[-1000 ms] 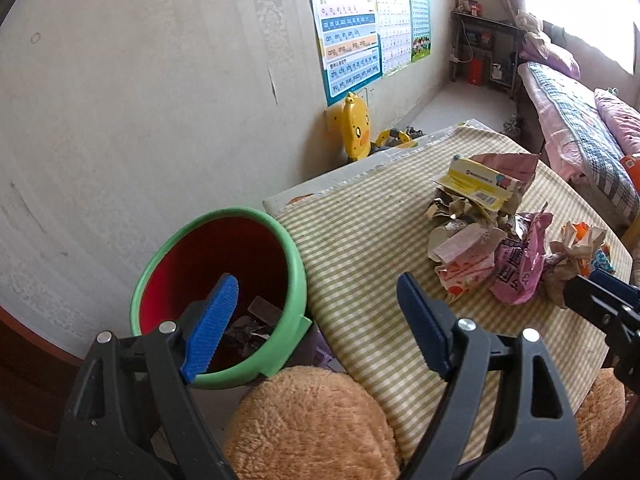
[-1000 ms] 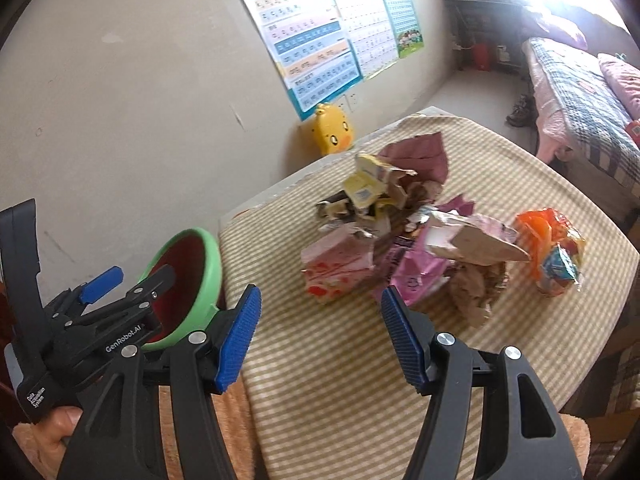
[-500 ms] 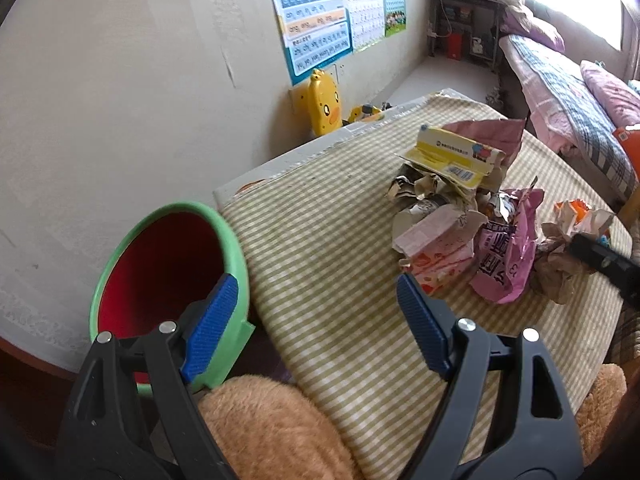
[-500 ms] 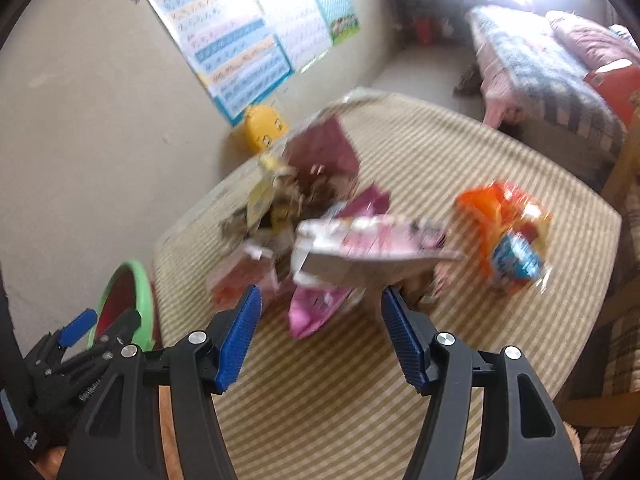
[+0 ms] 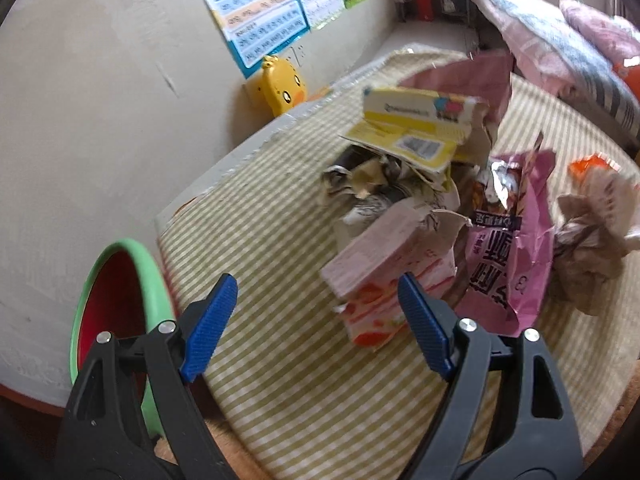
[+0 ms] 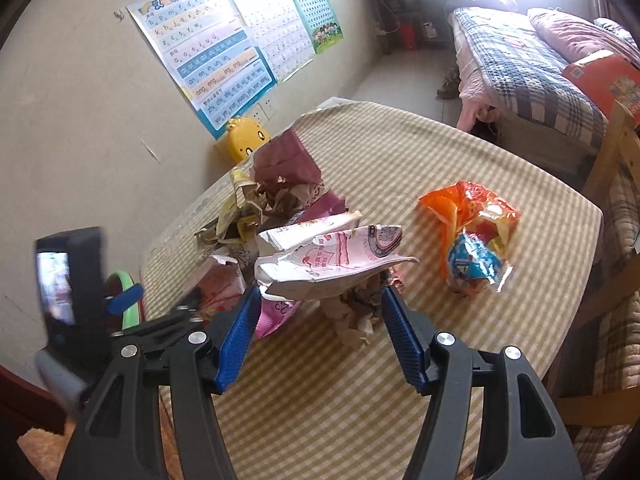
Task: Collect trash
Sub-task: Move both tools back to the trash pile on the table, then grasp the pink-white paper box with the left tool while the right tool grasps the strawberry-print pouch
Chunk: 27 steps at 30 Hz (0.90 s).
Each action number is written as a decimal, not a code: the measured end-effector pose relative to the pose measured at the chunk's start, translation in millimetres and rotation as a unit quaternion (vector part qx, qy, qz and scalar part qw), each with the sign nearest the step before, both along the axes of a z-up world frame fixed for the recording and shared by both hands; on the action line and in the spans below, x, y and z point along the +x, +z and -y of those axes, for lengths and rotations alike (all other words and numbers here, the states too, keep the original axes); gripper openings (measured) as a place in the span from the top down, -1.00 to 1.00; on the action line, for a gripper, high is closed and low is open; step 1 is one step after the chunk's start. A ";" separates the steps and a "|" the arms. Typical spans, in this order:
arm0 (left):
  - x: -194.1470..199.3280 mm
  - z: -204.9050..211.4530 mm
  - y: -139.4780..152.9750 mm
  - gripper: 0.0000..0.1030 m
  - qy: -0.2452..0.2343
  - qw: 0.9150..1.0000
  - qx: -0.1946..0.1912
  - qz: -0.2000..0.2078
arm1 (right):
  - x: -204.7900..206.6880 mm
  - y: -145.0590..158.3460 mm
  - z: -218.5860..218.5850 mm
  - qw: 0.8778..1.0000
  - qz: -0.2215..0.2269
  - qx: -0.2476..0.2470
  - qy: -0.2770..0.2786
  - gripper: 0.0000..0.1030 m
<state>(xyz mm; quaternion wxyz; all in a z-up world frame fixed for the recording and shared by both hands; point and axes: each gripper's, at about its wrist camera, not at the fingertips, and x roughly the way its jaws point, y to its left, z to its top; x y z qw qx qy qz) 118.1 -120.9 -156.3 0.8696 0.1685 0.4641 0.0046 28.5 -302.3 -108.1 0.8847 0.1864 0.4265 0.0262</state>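
Observation:
A pile of trash lies on the checked tablecloth (image 5: 280,216): a yellow box (image 5: 416,128), a pink-orange carton (image 5: 380,280), a pink wrapper (image 5: 508,248) and crumpled brown paper (image 5: 588,256). My left gripper (image 5: 316,320) is open just in front of the carton, with nothing between its pads. In the right wrist view, my right gripper (image 6: 320,336) is open close before a torn white-pink wrapper (image 6: 332,260) and crumpled paper (image 6: 356,316); its pads touch neither. An orange snack bag (image 6: 468,236) lies apart to the right. The green bin (image 5: 120,312), red inside, stands at the table's left edge.
A wall with posters (image 6: 224,60) runs along the far side, with a yellow duck toy (image 6: 244,140) against it. A bed (image 6: 532,64) stands beyond the table, and a wooden chair (image 6: 616,152) is at the right. My left gripper (image 6: 158,300) shows at the left of the right wrist view.
My left gripper has swung from above the bin over to the trash pile and dropped lower, still open. My right gripper has come closer to the white-pink wrapper.

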 end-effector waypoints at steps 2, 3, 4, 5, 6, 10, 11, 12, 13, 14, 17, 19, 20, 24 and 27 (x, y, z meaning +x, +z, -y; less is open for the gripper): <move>6.0 7.4 -6.1 -0.57 -0.002 1.000 0.016 0.001 | -0.8 1.7 1.4 1.000 0.002 -0.004 0.002 -0.18; 9.0 11.4 -6.6 -0.57 -0.003 1.000 0.027 0.010 | -1.8 2.7 3.0 1.000 0.002 -0.007 0.002 -0.18; 12.0 14.0 -7.7 -0.57 -0.005 0.999 0.037 0.011 | -2.4 2.9 4.8 1.000 0.002 -0.008 0.002 -0.18; 14.9 15.9 -8.5 -0.57 -0.005 0.999 0.045 0.009 | -2.8 2.9 6.6 1.000 0.000 -0.009 0.004 -0.18; 17.3 16.1 -8.7 -0.57 -0.004 0.999 0.050 0.008 | -2.8 2.8 7.2 1.000 0.000 -0.009 0.004 -0.19; 19.2 8.1 -7.9 -0.79 0.006 0.999 0.047 0.012 | -4.0 0.8 12.4 1.000 0.001 0.002 -0.002 -0.29; 20.7 6.1 -7.8 -0.79 0.007 0.999 0.041 0.012 | -3.7 0.1 13.9 1.000 0.001 0.012 -0.003 -0.30; 21.6 3.2 -7.4 -0.79 0.009 0.999 0.030 0.007 | -3.4 0.1 16.0 1.000 0.000 0.027 -0.003 -0.31; 22.2 0.3 -6.0 -0.79 0.012 1.000 0.022 0.004 | -3.7 0.6 16.9 0.999 0.001 0.039 -0.003 -0.31; 22.3 -2.5 -4.4 -0.80 0.015 1.000 0.013 0.001 | -3.9 2.1 17.7 0.999 0.002 0.047 -0.002 -0.31; 18.7 -10.7 -1.0 -0.79 0.023 1.000 -0.015 -0.009 | -4.0 7.5 21.5 0.997 0.008 0.075 -0.009 -0.32; 15.7 -14.6 -0.5 -0.79 0.023 0.999 -0.021 -0.009 | 0.4 6.9 24.4 0.997 -0.001 0.076 -0.021 -0.35; 15.2 -14.2 -1.6 -0.79 0.023 0.999 -0.021 -0.010 | 6.0 3.1 24.5 0.997 -0.016 0.066 -0.028 -0.36; 21.3 -8.1 -8.6 -0.80 0.009 1.000 -0.009 -0.020 | 20.5 -18.6 24.5 0.996 -0.063 0.049 -0.048 -0.36; 23.5 -3.3 -9.1 -0.84 -0.004 1.000 0.008 -0.017 | 16.4 -30.0 27.5 0.994 -0.079 0.049 -0.056 -0.36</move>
